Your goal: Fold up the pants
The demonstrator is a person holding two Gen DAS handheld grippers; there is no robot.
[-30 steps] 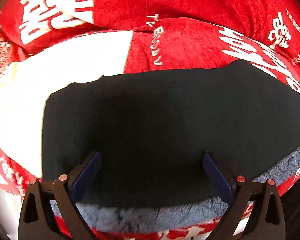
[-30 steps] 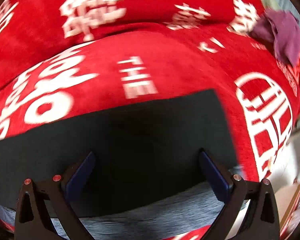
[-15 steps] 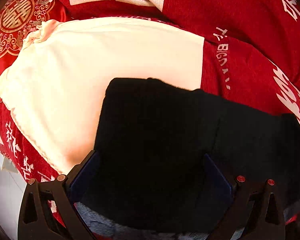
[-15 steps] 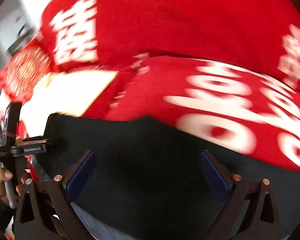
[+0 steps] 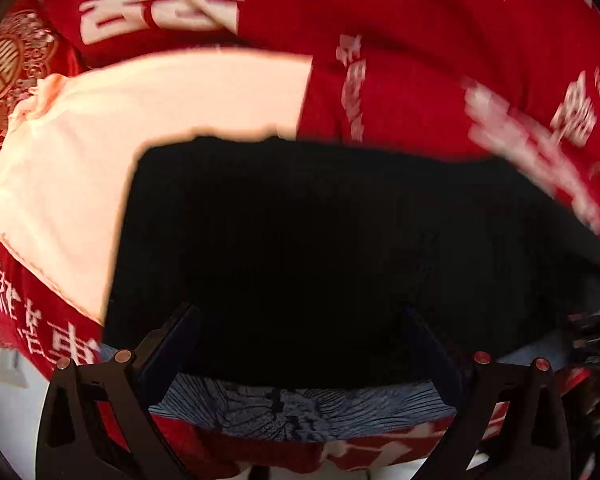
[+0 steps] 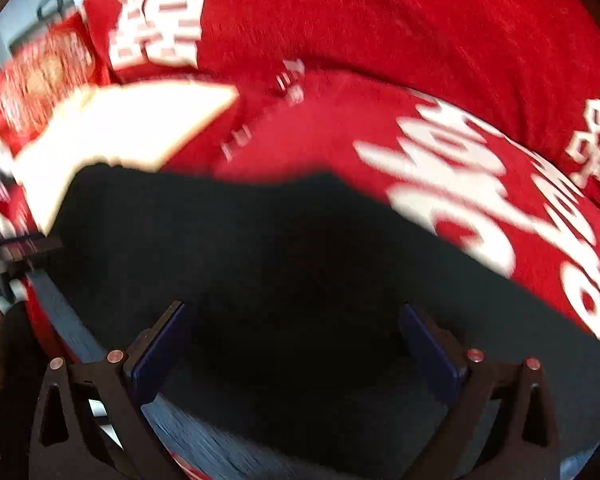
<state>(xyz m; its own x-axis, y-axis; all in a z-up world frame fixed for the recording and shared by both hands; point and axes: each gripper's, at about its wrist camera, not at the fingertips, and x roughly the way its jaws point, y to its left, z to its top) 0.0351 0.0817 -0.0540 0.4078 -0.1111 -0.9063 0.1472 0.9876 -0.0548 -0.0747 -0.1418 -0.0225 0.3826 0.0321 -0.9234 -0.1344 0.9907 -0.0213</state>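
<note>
Black pants [image 5: 320, 240] lie flat on a red sofa, filling the lower middle of the left wrist view; their left end rests over a cream cloth. My left gripper [image 5: 300, 348] stands open just above the pants' near edge, nothing between its fingers. In the right wrist view the same black pants [image 6: 300, 264] stretch from left to right, and my right gripper [image 6: 296, 344] is open over them, holding nothing. The left gripper's body [image 6: 16, 250] shows at the far left edge of the right wrist view, blurred.
A cream cloth [image 5: 100, 152] lies on the seat at left. A red cover with white lettering [image 5: 420, 40] drapes the sofa back and seat. A blue-grey patterned cloth [image 5: 300, 408] sticks out under the pants' near edge. A red-gold embroidered cushion [image 5: 8, 76] sits far left.
Both wrist views have swung left along the pants: the cream cloth and the pants' left end came into view. Both grippers stayed open and hold nothing.
</note>
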